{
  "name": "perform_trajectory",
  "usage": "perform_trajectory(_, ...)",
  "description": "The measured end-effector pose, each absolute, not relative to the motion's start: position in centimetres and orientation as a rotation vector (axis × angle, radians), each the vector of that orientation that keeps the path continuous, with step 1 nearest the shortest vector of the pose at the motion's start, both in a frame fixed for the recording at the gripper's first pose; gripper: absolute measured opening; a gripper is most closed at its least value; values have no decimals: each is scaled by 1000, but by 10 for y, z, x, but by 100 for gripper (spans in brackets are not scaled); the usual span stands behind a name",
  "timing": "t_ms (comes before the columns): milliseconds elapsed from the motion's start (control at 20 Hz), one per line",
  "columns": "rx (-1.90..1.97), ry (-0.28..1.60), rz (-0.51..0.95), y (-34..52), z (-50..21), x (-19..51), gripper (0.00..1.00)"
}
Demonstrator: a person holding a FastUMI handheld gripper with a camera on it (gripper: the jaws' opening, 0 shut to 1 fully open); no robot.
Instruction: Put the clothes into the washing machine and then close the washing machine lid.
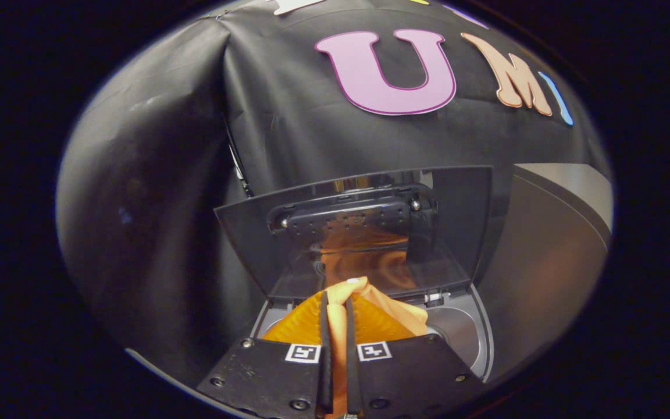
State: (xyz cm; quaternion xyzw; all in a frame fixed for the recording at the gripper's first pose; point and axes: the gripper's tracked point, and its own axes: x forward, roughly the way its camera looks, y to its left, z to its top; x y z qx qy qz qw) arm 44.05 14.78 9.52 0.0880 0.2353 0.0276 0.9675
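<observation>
On the left, the black cloth wall point(154, 233) of the booth hangs in soft folds and fills the far background behind everything. Moving right, the washing machine lid point(253, 244) stands raised, a dark translucent panel tilted up and back at the far side of the opening, with a dark ribbed handle block point(346, 221) fixed across its middle by 2 screws. An orange glow reflects in the lid below that block. Near and below the lid, the grey rim of the washing machine point(474, 337) curves around the open tub.

The orange cloth point(381, 320) is bunched at the mouth of the tub, its peak rising just in front of the lid's lower edge. The gripper point(337, 305) points down over the opening, and its 2 fingers point(324, 326) stand narrow, close together, both pressing a fold of the orange cloth pinched between them. The cloth spreads out to either side of the fingers, over the tub.

Farther right, the grey top surface point(562, 186) of the machine runs off to the far right, beside the wall.
</observation>
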Motion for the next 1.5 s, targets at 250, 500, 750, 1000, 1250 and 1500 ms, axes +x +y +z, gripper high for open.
perform_trajectory(250, 210, 505, -15, 127, 84, 437, 17)
perform_trajectory(500, 166, 480, -19, 117, 97, 431, 48)
perform_trajectory(750, 95, 452, 0, 118, 113, 422, 97)
perform_trajectory(1000, 44, 419, 13, 118, 127, 419, 97)
perform_trajectory(1250, 27, 390, 6, 117, 148, 421, 97)
perform_trajectory(1500, -10, 362, -4, 118, 161, 429, 97)
